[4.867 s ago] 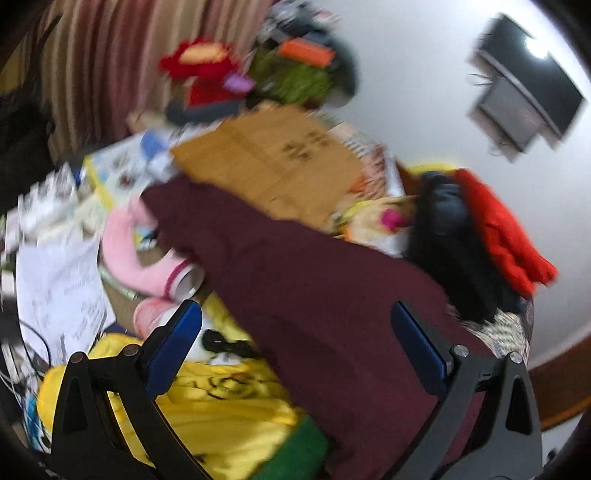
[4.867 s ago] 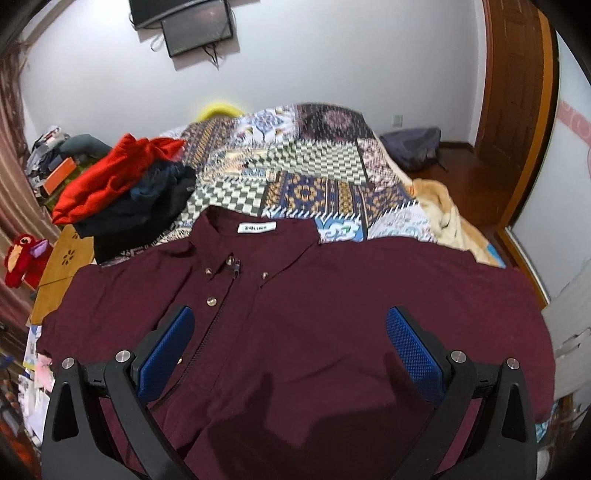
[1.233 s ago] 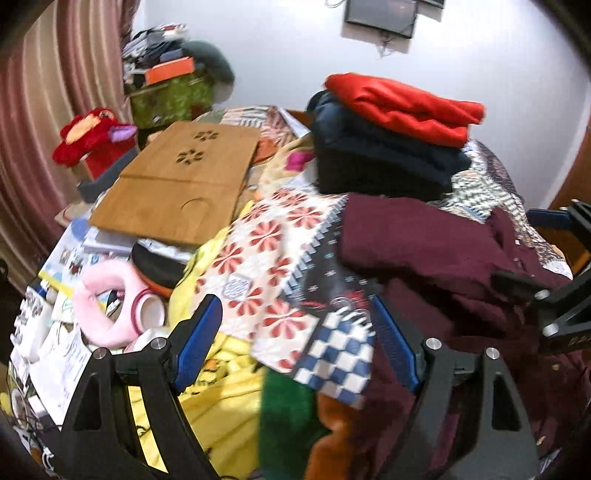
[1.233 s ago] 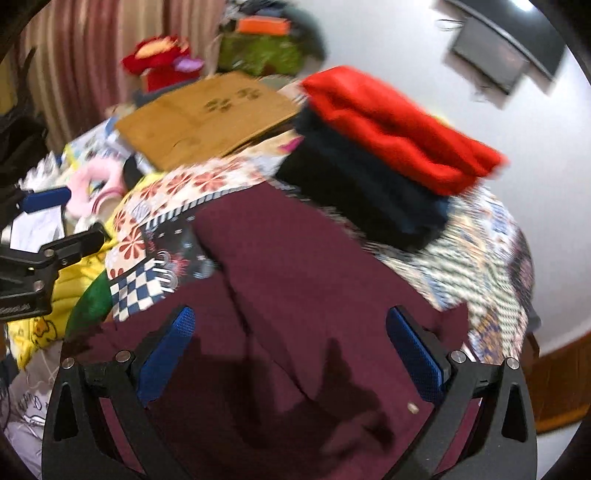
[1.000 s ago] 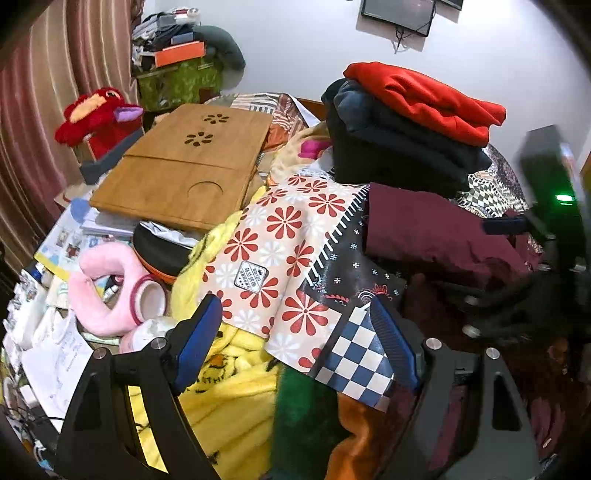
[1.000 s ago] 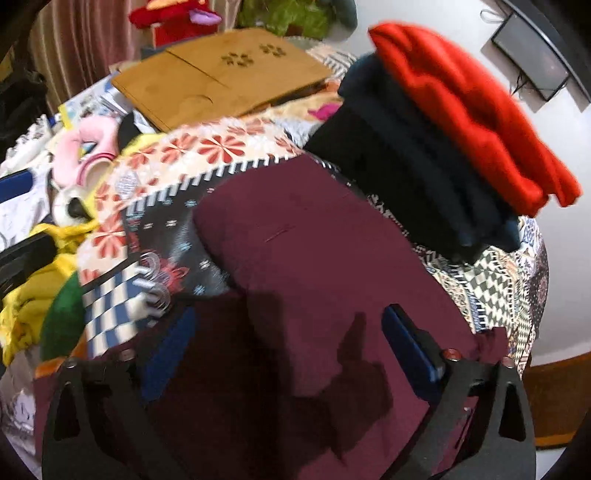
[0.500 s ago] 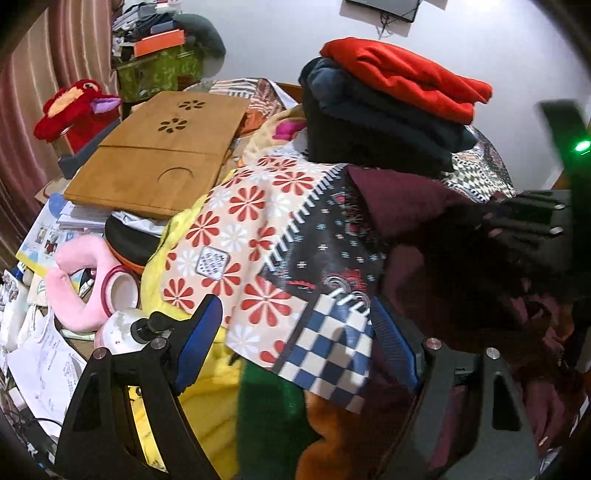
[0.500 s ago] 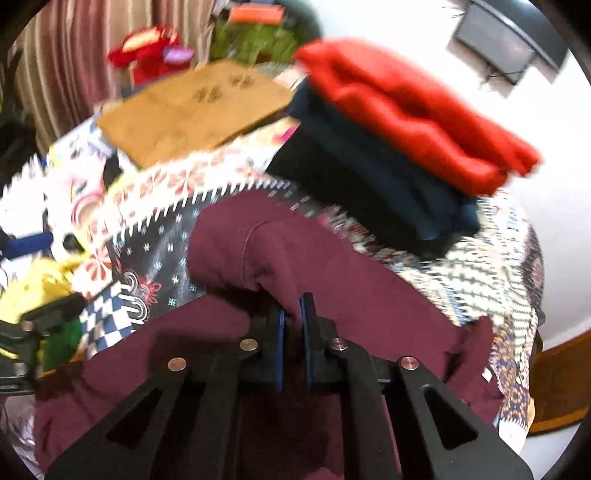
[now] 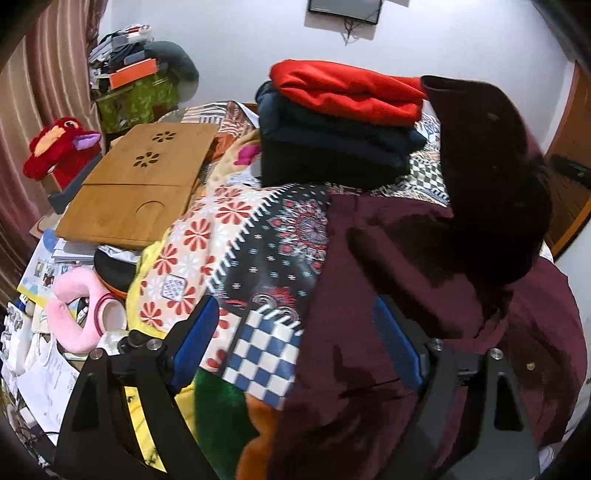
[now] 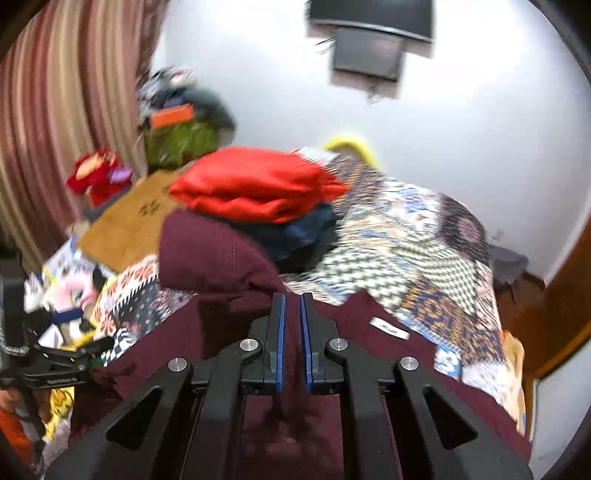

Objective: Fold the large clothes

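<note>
Right claw [image 10: 291,325] is clenched on a raised fold of the maroon shirt [image 10: 229,258], its blue pads almost together with the cloth pinched between them. Left claw [image 9: 295,343] is released, its blue pads [image 9: 195,338] spread wide, one over the patchwork quilt [image 9: 258,240] and the other over the shirt's near part, gripping nothing. The shirt lies across the near end of the bed on the quilt; in the left wrist view a lifted portion of it hangs dark and close at the right, hiding the bed behind it. In the right wrist view the collar label [image 10: 389,327] shows just right of the clenched claw, and the shirt's lifted edge partly covers the stack beyond. That stack, a folded red garment [image 9: 343,90] on top of dark folded clothes [image 9: 332,151], sits on the quilt directly behind the shirt, touching or very nearly touching its far edge. Left of the stack lies a wooden lap desk [image 9: 140,184] with flower-shaped cut-outs, resting on papers. Near it are a red plush toy [image 9: 59,147], a green box [image 9: 133,98] piled with items, a pink neck pillow [image 9: 77,317] and yellow cloth [image 9: 144,266] at the bed's edge. A striped curtain [image 10: 55,110] hangs at the left, and a dark screen [image 9: 345,9] is mounted on the white wall.
</note>
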`<state>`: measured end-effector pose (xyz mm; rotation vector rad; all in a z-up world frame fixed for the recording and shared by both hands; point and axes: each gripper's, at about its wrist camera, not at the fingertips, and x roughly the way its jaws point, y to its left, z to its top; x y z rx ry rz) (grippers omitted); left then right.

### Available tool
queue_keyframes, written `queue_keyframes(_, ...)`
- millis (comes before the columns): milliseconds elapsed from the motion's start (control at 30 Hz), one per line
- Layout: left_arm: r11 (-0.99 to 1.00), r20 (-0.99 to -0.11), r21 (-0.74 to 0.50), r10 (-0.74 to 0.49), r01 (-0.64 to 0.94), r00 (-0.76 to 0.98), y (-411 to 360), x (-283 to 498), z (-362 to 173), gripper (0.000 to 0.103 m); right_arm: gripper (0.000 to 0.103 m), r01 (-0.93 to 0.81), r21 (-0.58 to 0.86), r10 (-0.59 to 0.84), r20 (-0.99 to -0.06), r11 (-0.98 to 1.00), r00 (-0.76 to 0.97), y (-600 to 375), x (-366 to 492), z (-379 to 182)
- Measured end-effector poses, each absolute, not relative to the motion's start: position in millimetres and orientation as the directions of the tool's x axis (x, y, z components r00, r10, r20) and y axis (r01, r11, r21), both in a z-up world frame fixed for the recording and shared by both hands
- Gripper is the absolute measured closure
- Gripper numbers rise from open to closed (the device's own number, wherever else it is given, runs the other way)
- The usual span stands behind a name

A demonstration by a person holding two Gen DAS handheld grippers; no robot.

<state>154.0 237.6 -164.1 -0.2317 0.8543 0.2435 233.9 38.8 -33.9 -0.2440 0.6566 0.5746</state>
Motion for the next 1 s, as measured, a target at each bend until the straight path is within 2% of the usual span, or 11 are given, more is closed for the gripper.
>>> queue_keyframes(233,0.953,-0.828,-0.077,0.102,-0.292,0.552,213.5,175.3,-194.5,0.016,0.096,-0.442,0.076,0.391,-0.614,0.894,0.686,-39.4,231.6,-38.1)
queue_keyframes(367,0.951,-0.862,-0.063,0.101,-0.303,0.497,201.9,183.4,-209.2,0.016,0.096,-0.4,0.092,0.356,-0.663,0.912,0.659,-66.1,237.2,-56.3)
queue_keyframes(467,0.955,-0.847,-0.082,0.084,-0.285,0.526,193.4,186.2,-194.0,0.016,0.095,-0.38,0.105,0.341,-0.692,0.919,0.636,-83.9,239.1,-68.0)
queue_keyframes(500,0.958,-0.839,-0.083,0.082,-0.276,0.537,190.9,188.7,-186.3,0.016,0.091,-0.375,0.115,0.341,-0.705,0.92,0.621,-91.1,240.8,-72.9)
queue_keyframes(567,0.965,-0.825,-0.086,0.071,-0.248,0.561,184.9,196.8,-171.6,0.016,0.073,-0.356,0.129,0.332,-0.73,0.926,0.598,-102.6,242.4,-83.3)
queue_keyframes(633,0.972,-0.811,-0.097,0.047,-0.214,0.583,177.9,212.6,-155.8,0.016,0.047,-0.324,0.136,0.314,-0.738,0.936,0.598,-115.2,242.0,-93.0)
queue_keyframes(700,0.975,-0.805,-0.122,0.013,-0.187,0.593,171.1,226.9,-145.7,0.016,0.039,-0.295,0.12,0.283,-0.741,0.948,0.609,-124.6,239.2,-98.4)
queue_keyframes(800,0.97,-0.803,-0.201,-0.081,-0.14,0.591,156.8,265.6,-136.2,0.016,0.038,-0.265,0.095,0.243,-0.757,0.959,0.607,-137.2,239.5,-105.4)
queue_keyframes(1000,0.944,-0.824,-0.3,-0.185,-0.134,0.535,128.1,341.3,-145.6,0.016,0.038,-0.196,0.077,0.183,-0.774,0.978,0.607,-170.6,242.0,-115.3)
